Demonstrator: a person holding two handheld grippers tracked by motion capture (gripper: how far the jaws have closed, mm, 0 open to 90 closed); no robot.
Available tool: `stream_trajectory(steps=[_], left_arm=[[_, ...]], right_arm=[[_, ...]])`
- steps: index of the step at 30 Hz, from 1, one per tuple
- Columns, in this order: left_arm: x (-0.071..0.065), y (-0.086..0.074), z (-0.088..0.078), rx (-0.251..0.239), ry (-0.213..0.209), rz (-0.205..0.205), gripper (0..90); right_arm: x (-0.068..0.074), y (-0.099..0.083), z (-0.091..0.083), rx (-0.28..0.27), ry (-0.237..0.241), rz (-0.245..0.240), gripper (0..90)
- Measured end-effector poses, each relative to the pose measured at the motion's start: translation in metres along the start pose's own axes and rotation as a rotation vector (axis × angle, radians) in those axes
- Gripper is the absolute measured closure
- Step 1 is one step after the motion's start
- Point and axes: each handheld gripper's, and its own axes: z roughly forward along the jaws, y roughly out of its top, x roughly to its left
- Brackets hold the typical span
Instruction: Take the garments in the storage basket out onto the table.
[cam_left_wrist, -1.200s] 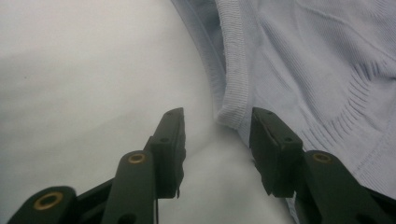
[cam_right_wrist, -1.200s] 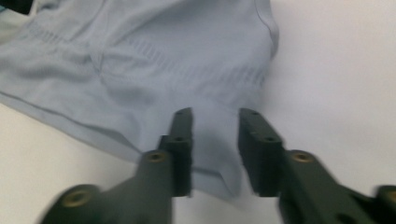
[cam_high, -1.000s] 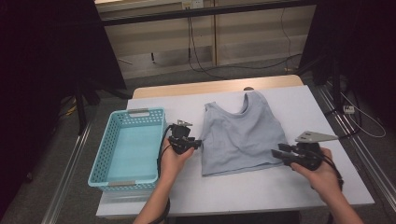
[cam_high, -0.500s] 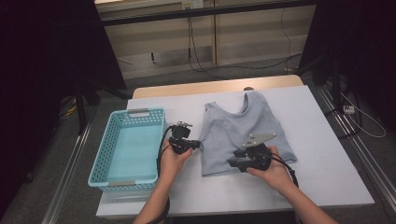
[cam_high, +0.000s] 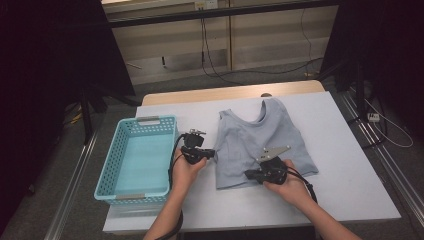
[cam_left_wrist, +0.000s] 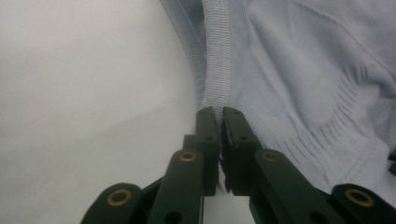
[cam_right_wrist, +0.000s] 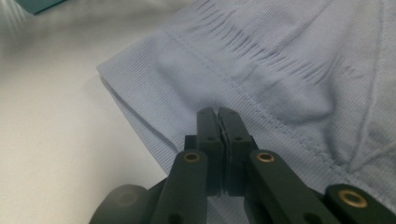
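A grey-blue tank top (cam_high: 260, 140) lies flat on the white table (cam_high: 350, 185), neckline to the far side. My left gripper (cam_high: 214, 154) is at the top's left side edge. In the left gripper view its jaws (cam_left_wrist: 219, 112) pinch the ribbed edge of the tank top (cam_left_wrist: 299, 70); they have just closed and eased a touch, fabric still between them. My right gripper (cam_high: 247, 174) sits at the bottom hem, left of its middle. In the right gripper view its jaws (cam_right_wrist: 218, 112) have just been closing and now stand shut on the hem of the tank top (cam_right_wrist: 261, 60).
A light blue plastic basket (cam_high: 150, 121) stands at the table's left, close beside my left hand. A wooden strip (cam_high: 230, 93) runs along the table's far edge. Cables lie on the floor beyond.
My right hand has travelled left along the table, from the top's right bottom corner to the hem near its left corner, and settled there. The left hand stayed put.
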Motion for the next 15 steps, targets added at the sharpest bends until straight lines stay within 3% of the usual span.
stream_trajectory(steps=[2, 7, 11, 15], left_arm=[[0.001, 0.0, 0.002, 0.005, 0.006, -0.002, 80.1], [-0.001, -0.002, 0.006, 0.009, -0.005, -0.01, 79.8], [-0.003, -0.003, 0.011, 0.037, -0.038, -0.018, 89.3], [-0.001, 0.0, 0.012, 0.047, -0.046, -0.024, 90.0]], right_arm=[[0.0, -0.001, -0.003, -0.003, 0.004, 0.001, 89.6], [0.0, -0.004, -0.01, -0.008, 0.027, 0.019, 89.9], [0.0, -0.006, -0.012, -0.013, 0.036, 0.032, 90.0], [0.001, -0.008, -0.014, -0.017, 0.042, 0.036, 90.0]])
